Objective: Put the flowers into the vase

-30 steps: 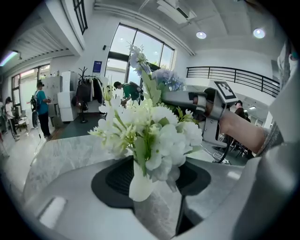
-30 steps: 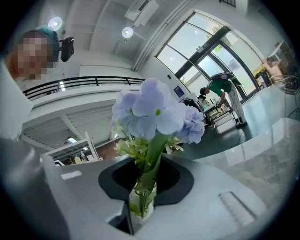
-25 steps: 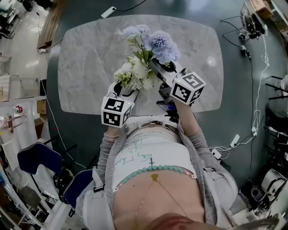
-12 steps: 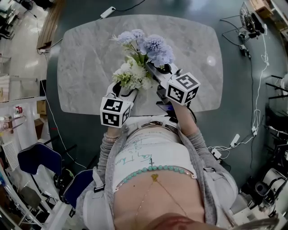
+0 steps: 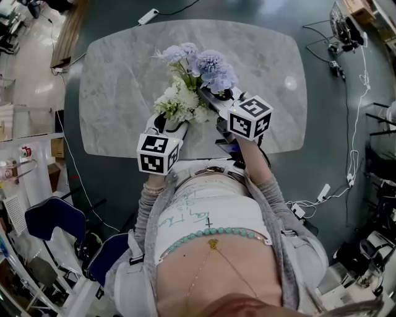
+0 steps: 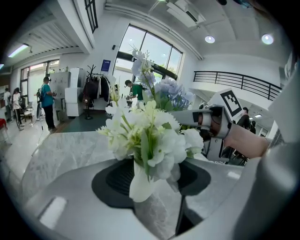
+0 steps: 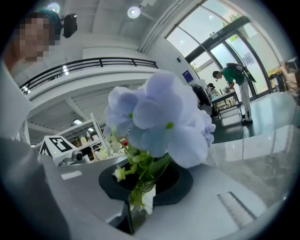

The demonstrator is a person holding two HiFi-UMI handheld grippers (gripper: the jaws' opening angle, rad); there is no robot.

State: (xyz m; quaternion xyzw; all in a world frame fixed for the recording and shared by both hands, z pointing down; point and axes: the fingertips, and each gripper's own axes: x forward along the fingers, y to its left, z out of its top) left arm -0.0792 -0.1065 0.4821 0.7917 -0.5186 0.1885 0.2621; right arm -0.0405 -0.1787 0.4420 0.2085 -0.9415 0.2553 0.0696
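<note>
While the left tongs [image 5: 168, 124] are clamped on white flowers [image 5: 179, 102] and the right tongs [image 5: 213, 99] on blue flowers [image 5: 210, 65], both bunches should be kept upright.

We see a grey marbled table [image 5: 124, 80] with rounded corners standing on a dark floor [image 5: 322, 142]. Most of its top is bare stone. A small bright spot [image 5: 291, 83] sits toward 3 o'clock on the slab, and we cannot tell whether it is a reflection or an object. Near the 6 o'clock edge is a white vase [image 6: 140, 180]. We cannot tell whether it rests on the stone. On the floor, a white power strip [image 5: 148, 17] lies at 11 o'clock from the table, and cables [image 5: 356, 136] trail at 3 o'clock.
</note>
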